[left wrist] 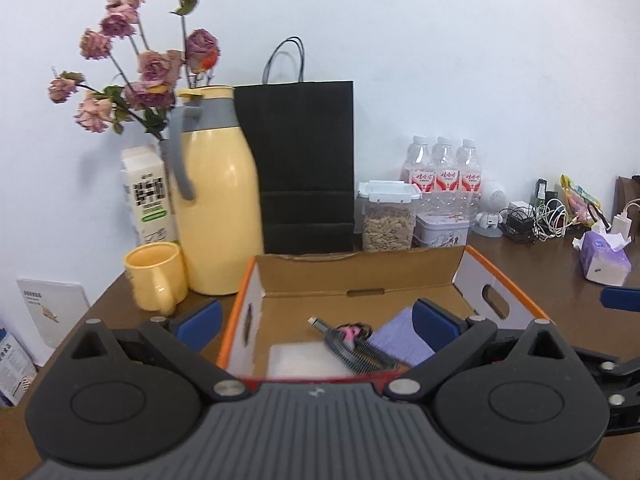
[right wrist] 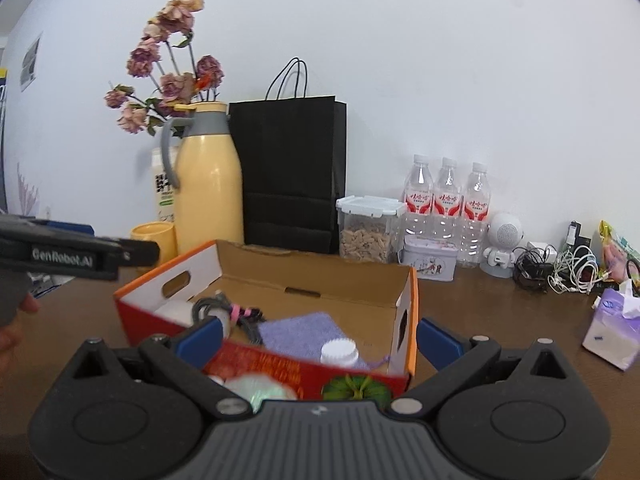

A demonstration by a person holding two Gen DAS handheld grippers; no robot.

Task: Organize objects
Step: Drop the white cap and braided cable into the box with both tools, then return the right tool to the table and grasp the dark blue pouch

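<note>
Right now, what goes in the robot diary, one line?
left gripper: open, empty | right gripper: open, empty | cardboard box: holds purple cloth, cable

The box [right wrist: 308, 280] sits mid-table [right wrist: 500, 320]. In it: cloth [right wrist: 298, 334] at centre, cable [right wrist: 224, 308] at its 10 o'clock, bottle [right wrist: 339, 353] at 5. Behind the box, at 12, stands the bag [right wrist: 290, 172]; jug [right wrist: 208, 184] at 11, mug [right wrist: 154, 238] at 10, jar [right wrist: 366, 228] at 1, tissues [right wrist: 612, 328] at 3.

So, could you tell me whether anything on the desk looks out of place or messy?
Mainly the tangle of chargers and cables at the back right, heaped loosely rather than coiled. The tissue pack beside it lies tilted with a tissue sticking out. Items inside the cardboard box lie jumbled. Nothing looks spilled.
</note>
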